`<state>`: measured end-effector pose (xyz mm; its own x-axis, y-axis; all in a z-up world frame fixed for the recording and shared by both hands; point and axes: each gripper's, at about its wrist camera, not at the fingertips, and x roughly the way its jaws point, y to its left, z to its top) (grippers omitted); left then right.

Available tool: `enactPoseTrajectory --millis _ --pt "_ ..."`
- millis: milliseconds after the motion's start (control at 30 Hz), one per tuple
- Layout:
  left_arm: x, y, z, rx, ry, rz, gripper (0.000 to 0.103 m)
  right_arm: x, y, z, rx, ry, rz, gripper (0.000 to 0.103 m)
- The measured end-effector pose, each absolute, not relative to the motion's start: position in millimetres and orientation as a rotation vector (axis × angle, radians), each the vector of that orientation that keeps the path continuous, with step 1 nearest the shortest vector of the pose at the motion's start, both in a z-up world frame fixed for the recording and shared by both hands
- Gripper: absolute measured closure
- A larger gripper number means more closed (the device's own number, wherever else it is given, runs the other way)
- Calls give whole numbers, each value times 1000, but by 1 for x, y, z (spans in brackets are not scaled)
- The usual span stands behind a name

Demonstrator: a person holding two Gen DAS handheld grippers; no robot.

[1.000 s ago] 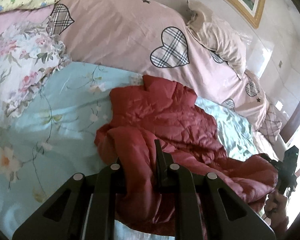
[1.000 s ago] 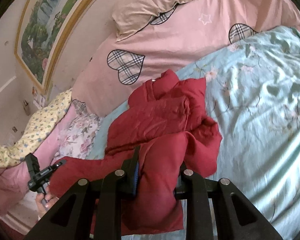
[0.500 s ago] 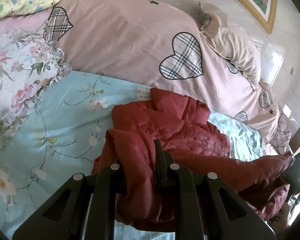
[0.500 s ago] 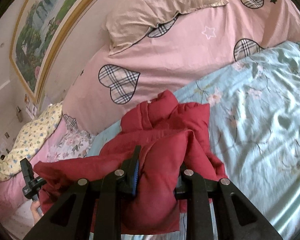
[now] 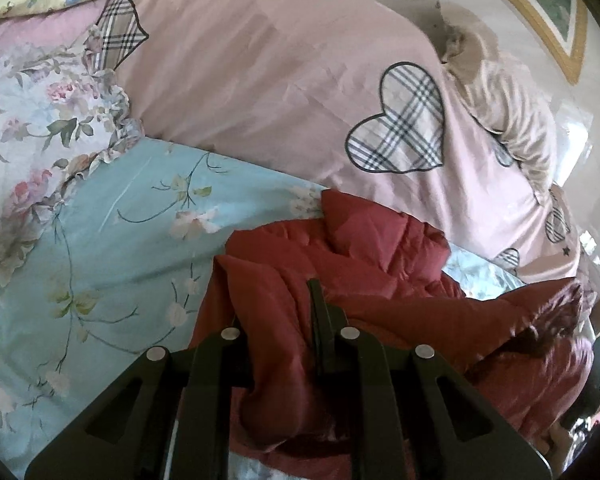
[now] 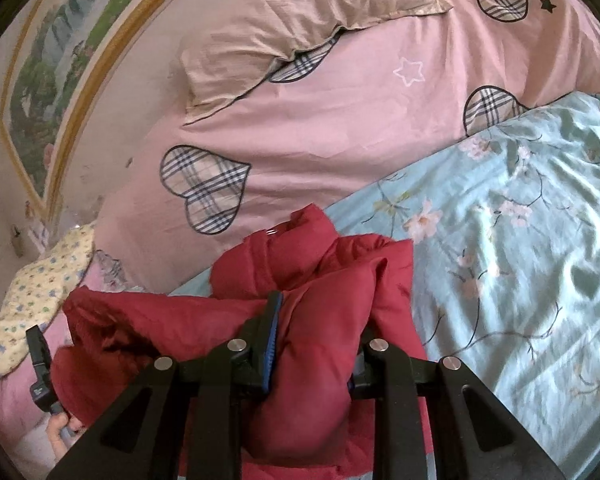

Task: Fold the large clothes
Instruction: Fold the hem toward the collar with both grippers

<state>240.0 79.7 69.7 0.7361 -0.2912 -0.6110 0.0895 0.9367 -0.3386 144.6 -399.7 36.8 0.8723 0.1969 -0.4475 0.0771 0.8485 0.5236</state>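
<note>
Holding the red coat (image 5: 364, 264) up by two bunches, both grippers (left (image 5: 284, 320), right (image 6: 316, 332)) are pinching it tight. Next, I think, laying it flat on the bed (image 6: 520, 240).

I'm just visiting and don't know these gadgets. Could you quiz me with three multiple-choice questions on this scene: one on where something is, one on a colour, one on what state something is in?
1. Where does the beige pillow lie?
A. on the pink quilt with plaid hearts
B. on the floor
C. under the red jacket

2. What colour is the puffy jacket?
A. navy blue
B. dark red
C. white

3. What is the right gripper doing?
A. hanging open above the bed
B. clamped on a fold of the jacket
C. holding a pillow

Answers:
1. A, its corner rests on the pink quilt near the wall.
2. B, the fabric is dark red against the pale blue floral sheet.
3. B, red fabric bulges between its two fingers; the left gripper pinches the jacket too.
</note>
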Motion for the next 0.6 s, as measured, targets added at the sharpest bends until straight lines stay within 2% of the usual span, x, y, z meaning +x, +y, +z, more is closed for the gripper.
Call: enactPoseTrajectory --millis 600 --pt "351 50 24 -231 812 -138 86 234 -416 0 596 564 -90 78"
